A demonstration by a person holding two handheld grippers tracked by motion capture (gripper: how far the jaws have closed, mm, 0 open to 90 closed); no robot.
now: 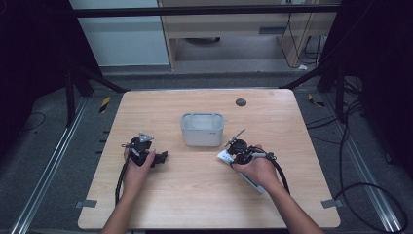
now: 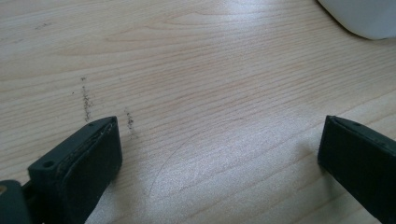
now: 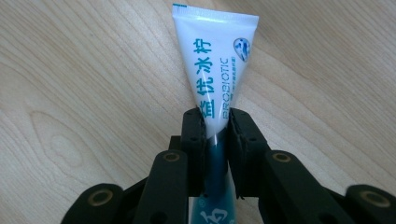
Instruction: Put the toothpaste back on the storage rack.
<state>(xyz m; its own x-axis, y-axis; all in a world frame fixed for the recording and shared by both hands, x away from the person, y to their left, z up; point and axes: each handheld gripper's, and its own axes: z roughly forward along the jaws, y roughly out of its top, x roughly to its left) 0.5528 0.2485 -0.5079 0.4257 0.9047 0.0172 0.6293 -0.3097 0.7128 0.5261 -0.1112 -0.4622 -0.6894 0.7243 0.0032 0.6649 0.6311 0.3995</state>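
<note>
A white toothpaste tube [image 3: 215, 60] with teal print lies on the wooden table, and my right gripper [image 3: 216, 122] is shut on its middle, its flat crimped end pointing away. In the high view the tube [image 1: 225, 156] pokes out left of my right gripper [image 1: 237, 148] and runs back under the hand. My left gripper [image 2: 219, 154] stands open just above bare wood with nothing between its jaws; in the high view the left gripper [image 1: 163, 156] rests left of centre. An empty white bin [image 1: 202, 128] stands at the table's middle.
The bin's rounded corner [image 2: 364, 18] shows at the upper right of the left gripper view. A dark round hole [image 1: 240, 102] sits near the table's far edge. Cables trail from both grippers toward the near edge.
</note>
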